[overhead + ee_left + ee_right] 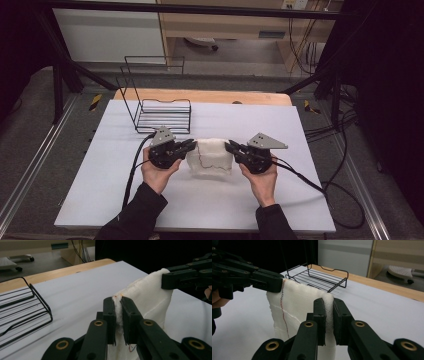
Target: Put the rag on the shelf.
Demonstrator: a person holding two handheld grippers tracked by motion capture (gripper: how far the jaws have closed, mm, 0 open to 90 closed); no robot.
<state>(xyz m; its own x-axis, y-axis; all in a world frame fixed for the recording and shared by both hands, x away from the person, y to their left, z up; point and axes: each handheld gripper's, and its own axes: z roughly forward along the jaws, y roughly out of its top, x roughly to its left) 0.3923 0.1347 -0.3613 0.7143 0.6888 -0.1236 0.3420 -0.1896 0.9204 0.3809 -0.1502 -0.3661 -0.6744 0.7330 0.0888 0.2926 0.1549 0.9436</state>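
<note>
At the centre of the high view, a white knitted cloth with a thin red stitched line (211, 156) hangs between the 2 grippers above the white tabletop (150, 200). The left gripper (191, 145) is clenched on the cloth's left top corner, the right gripper (229, 146) on its right top corner. A black wire rack (162, 117) stands in the upper left, well apart.

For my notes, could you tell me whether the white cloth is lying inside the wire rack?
No, the white cloth hangs between both grippers, apart from the wire rack.
</note>
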